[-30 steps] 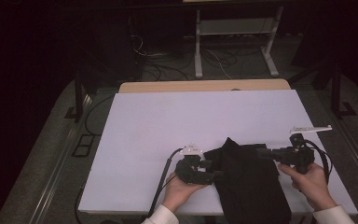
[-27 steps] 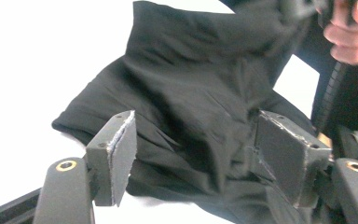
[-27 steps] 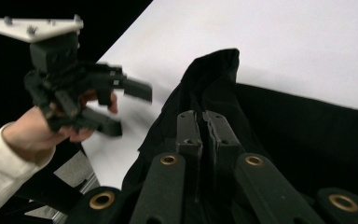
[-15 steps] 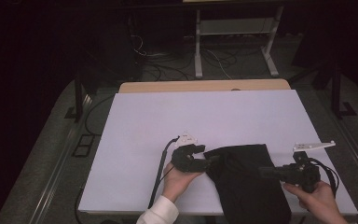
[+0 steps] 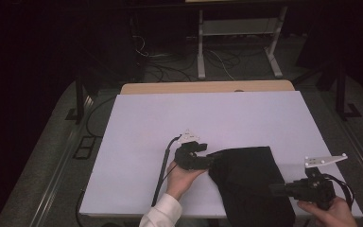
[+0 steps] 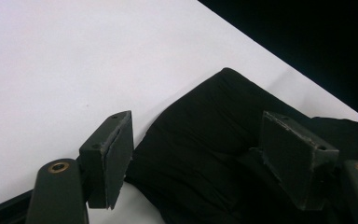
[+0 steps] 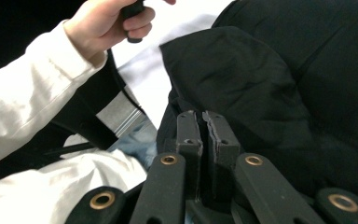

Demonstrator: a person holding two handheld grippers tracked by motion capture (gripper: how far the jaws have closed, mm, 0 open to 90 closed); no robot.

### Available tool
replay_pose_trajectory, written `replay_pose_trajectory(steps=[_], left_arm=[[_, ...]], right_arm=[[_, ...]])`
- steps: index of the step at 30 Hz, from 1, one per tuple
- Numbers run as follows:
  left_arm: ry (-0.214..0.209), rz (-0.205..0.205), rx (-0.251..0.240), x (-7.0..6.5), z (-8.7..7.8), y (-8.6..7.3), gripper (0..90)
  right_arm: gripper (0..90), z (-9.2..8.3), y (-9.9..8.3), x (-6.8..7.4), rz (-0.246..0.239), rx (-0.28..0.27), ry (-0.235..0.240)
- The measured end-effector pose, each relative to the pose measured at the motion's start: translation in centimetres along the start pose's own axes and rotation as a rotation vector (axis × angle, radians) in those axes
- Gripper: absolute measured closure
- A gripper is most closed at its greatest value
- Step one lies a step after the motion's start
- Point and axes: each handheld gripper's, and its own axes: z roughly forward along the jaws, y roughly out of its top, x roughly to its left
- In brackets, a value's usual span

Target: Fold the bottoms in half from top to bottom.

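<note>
On the near right part of the white table (image 5: 208,118) lies the black cloth (image 5: 250,182), a dark folded garment of some kind, spread from the middle of the near half down to the near edge, where its lower end hangs over. Look at the left gripper (image 5: 211,161): it sits at the cloth's far left corner, held by the person's left hand (image 5: 182,175), a white sleeve (image 5: 163,213) coming in from the near side. Its jaws stand wide apart, and they have just been opening further. In the left gripper view, the cloth (image 6: 214,140) lies between and beyond the two pads (image 6: 114,158), but neither pad presses on it; one pad hangs over bare white table (image 6: 51,70), the other over the dark fabric. So that grip is loose, nothing pinched.

Over to the right gripper (image 5: 276,189), low at the near right corner in the right hand (image 5: 328,213), its grey three-cornered plate (image 5: 325,159) sticking up above it. It points left, into the cloth's right edge. In the right gripper view the two jaws are pressed together, pad on pad, with the black cloth (image 7: 270,84) bunched just beyond the tips. Whether a fold is caught between them I cannot tell; the fabric is too dark there. Farther off, the left hand (image 7: 107,23) and white sleeve (image 7: 23,88) show, with the gripper's cable (image 5: 163,165) trailing across the table.
</note>
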Motion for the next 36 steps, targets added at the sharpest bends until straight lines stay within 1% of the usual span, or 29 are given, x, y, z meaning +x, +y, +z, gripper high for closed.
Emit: replay_pose_trajectory(steps=[3, 7, 8, 14, 19, 23, 24, 26, 29, 32, 34, 36], left_arm=[[-0.006, -0.008, -0.006, 0.0, 0.1, 0.0, 26.4], [-0.013, -0.019, -0.009, 0.1, 0.2, 0.0, 26.5], [-0.014, -0.021, -0.009, 0.1, 0.2, 0.0, 26.5], [-0.024, -0.019, -0.003, 0.0, 0.4, 0.0, 26.5], [-0.026, -0.018, -0.001, 0.0, 0.4, -0.1, 26.4], [-0.031, -0.016, 0.001, 0.0, 0.4, -0.1, 26.3], [-0.034, -0.015, 0.005, 0.0, 0.4, -0.1, 25.9], [-0.038, -0.016, 0.010, 0.0, 0.5, -0.1, 25.4], [-0.042, -0.015, 0.011, -0.1, 0.7, -0.2, 24.9], [-0.045, -0.013, 0.023, -0.1, 0.8, -0.2, 23.8], [-0.048, -0.012, 0.031, -0.1, 0.9, -0.3, 22.2], [-0.056, -0.011, 0.041, -0.2, 1.0, -0.3, 19.4]], right_arm=[[83.8, -0.3, -0.5, 0.1, -0.004, 0.007, 0.008], [83.4, -0.6, -1.0, 0.0, 0.003, 0.026, 0.023], [83.4, -0.6, -1.2, 0.1, 0.003, 0.031, 0.017], [83.4, -1.1, -1.8, 0.1, 0.001, 0.045, 0.016], [83.2, -1.2, -2.2, 0.4, -0.015, 0.062, 0.024], [82.0, -1.4, -2.6, 0.2, -0.013, 0.078, 0.025], [79.0, -1.4, -2.6, 0.1, -0.011, 0.078, 0.032], [66.4, -1.7, -2.6, 0.1, -0.014, 0.068, 0.039], [53.0, -1.9, -2.5, 0.4, -0.036, 0.039, 0.006], [38.4, -1.8, -2.0, 0.5, -0.046, 0.010, -0.019], [26.9, -1.6, -1.6, 0.6, -0.054, -0.003, -0.049], [18.5, -1.4, -1.2, 0.6, -0.055, -0.013, -0.079]])
